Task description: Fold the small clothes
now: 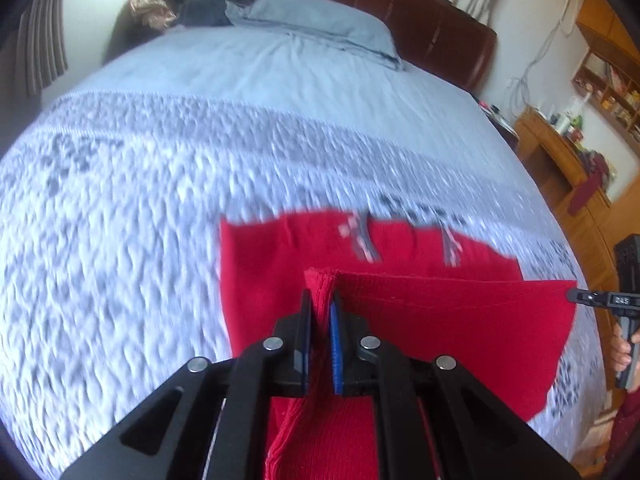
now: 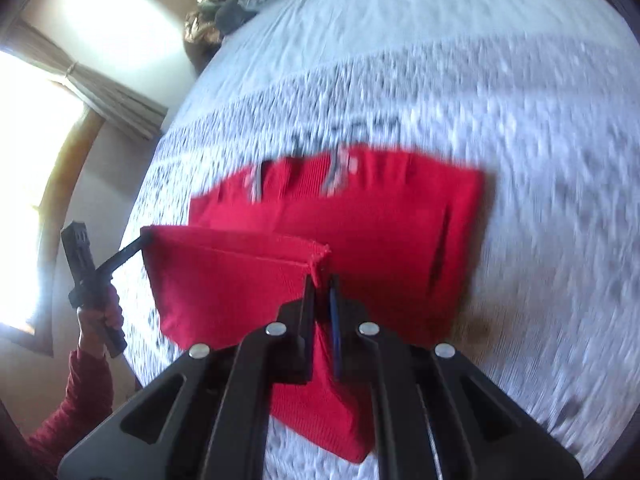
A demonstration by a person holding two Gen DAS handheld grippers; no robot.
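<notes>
A small red knit garment with grey drawstrings lies partly on the bed. My left gripper is shut on one corner of its near edge and holds it raised. My right gripper is shut on the other corner; it also shows at the right of the left wrist view. The raised edge stretches taut between the two grippers, over the rest of the garment. The left gripper shows at the left in the right wrist view.
The bed has a pale blue-white textured cover and a blue pillow at the dark headboard. Dark clothes are piled at the far corner. Wooden furniture stands to the right, a window to the left.
</notes>
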